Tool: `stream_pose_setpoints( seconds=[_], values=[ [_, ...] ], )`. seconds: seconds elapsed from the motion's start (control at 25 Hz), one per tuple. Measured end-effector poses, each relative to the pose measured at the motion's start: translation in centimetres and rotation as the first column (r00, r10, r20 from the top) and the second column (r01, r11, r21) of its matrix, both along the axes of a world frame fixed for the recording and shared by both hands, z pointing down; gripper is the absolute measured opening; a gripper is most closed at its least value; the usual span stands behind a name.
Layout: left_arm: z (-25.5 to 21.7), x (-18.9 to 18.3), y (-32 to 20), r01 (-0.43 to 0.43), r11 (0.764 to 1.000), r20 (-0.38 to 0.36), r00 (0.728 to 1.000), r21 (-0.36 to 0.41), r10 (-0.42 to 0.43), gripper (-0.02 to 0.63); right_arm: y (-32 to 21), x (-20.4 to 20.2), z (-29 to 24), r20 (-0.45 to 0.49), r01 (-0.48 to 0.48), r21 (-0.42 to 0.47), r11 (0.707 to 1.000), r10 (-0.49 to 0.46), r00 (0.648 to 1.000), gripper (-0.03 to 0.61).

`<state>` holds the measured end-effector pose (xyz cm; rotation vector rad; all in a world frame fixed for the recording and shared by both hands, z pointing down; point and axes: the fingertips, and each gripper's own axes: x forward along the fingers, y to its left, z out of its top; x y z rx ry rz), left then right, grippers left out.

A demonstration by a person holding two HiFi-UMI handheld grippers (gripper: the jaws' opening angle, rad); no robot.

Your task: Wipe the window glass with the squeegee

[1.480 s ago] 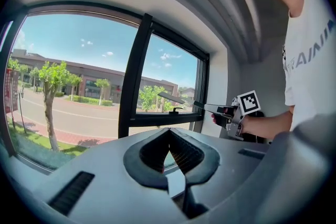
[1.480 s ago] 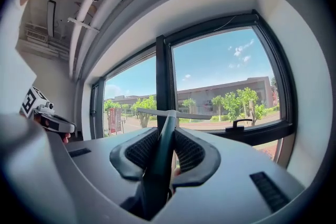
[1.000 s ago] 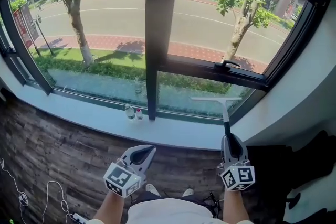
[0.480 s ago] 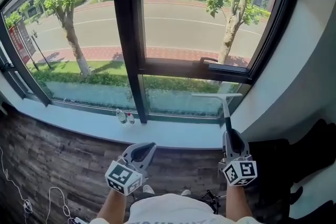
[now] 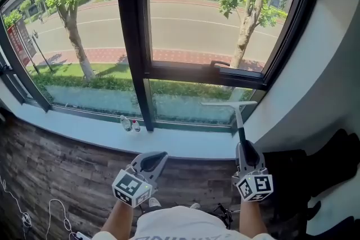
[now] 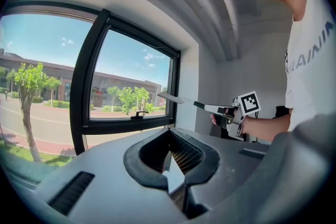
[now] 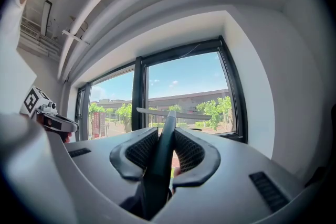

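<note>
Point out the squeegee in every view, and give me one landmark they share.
Head view: squeegee lower right, rising from the right gripper towards the glass.
Left gripper view: squeegee right of centre, blade pointing left.
Right gripper view: squeegee dead centre, handle between the jaws.
Shared landmark: the black window mullion.
</note>
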<state>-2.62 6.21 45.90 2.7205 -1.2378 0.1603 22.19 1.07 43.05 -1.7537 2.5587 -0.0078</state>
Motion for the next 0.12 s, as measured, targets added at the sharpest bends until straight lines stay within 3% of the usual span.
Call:
stream_pose_setpoints(
  seconds=[0.12],
  values=[
    [0.37,-1.28,-0.64,0.018,1.000,-0.011,1.000,0.000,-0.018,0.017,-0.24,-0.87,0.41,0.003,0.003,0.001,1.000,-0.003,1.000,0.100]
  ],
)
